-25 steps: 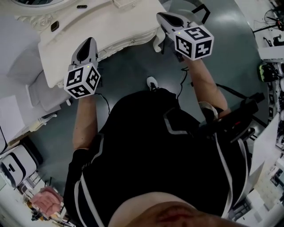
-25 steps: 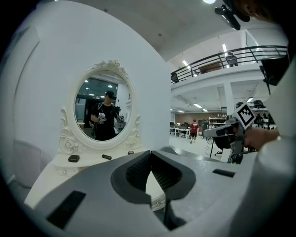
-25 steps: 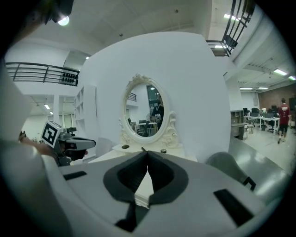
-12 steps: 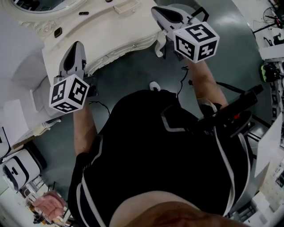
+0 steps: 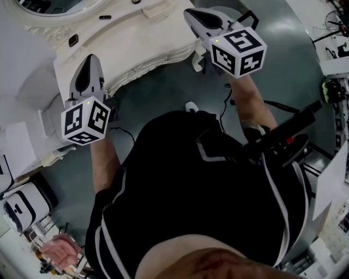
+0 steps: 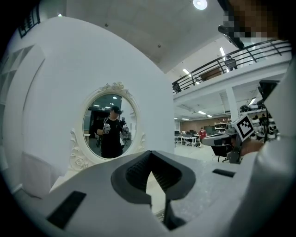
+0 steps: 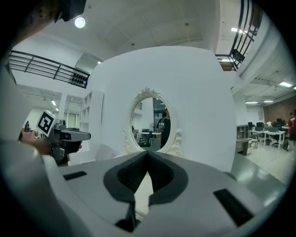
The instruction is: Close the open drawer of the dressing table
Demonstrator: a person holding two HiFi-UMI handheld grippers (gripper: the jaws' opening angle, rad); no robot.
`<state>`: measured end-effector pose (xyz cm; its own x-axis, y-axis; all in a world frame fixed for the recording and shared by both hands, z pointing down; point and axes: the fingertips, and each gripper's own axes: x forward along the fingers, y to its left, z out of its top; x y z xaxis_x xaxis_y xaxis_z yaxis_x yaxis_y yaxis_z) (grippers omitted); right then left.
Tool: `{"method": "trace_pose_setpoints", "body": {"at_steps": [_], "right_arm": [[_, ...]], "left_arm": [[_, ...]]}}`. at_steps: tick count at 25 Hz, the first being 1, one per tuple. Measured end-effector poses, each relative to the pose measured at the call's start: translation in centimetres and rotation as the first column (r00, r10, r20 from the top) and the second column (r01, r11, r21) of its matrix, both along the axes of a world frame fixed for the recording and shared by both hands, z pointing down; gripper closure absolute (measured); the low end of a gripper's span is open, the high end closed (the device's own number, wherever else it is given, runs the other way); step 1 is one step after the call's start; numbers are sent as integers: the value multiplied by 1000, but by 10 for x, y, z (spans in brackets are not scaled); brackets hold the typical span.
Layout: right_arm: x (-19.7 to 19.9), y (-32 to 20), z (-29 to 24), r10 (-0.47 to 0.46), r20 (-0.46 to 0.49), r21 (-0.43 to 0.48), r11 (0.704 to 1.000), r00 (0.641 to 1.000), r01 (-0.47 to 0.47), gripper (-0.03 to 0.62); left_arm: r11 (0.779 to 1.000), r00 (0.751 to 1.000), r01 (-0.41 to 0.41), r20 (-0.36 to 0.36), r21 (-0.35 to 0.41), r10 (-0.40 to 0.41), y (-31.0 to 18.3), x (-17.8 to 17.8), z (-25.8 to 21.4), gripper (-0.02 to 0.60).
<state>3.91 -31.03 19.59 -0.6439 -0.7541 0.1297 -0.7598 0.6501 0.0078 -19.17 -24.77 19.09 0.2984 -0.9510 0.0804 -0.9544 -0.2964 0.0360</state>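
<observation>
Both lifted since a second ago: left tool [image 6: 150, 176] and right tool [image 7: 147, 173] clenched, empty; table [image 5: 142, 43] runs lower-left to upper-right.

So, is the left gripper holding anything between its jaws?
No, the left gripper shows its jaws closed tip to tip in its own view, with nothing caught between them.

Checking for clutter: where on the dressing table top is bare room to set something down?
The tabletop is bare between the left gripper and right gripper. Nearer the mirror sit small dark fittings. The floor in front is open; lower left is cluttered.
</observation>
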Motion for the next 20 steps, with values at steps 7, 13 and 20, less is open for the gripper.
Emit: {"method": "trace_pose_setpoints", "body": {"at_steps": [7,13,20], "right_arm": [[-6,1,-5,-3,-5,5,1000,1000,3,589],[-8,-10,-3,-9,-8,6,1000,1000,9,590],[-8,-2,-9,-8,-10,17,1000,1000,8,591]], "left_arm": [[1000,1000,-6,-11,13,6,2,-3,-11,577],[1000,1000,7,-13,-1,-7,-10,-7,-5,577],[1000,1000,8,-19,-2,-8,0,-7,-7,577]]}}
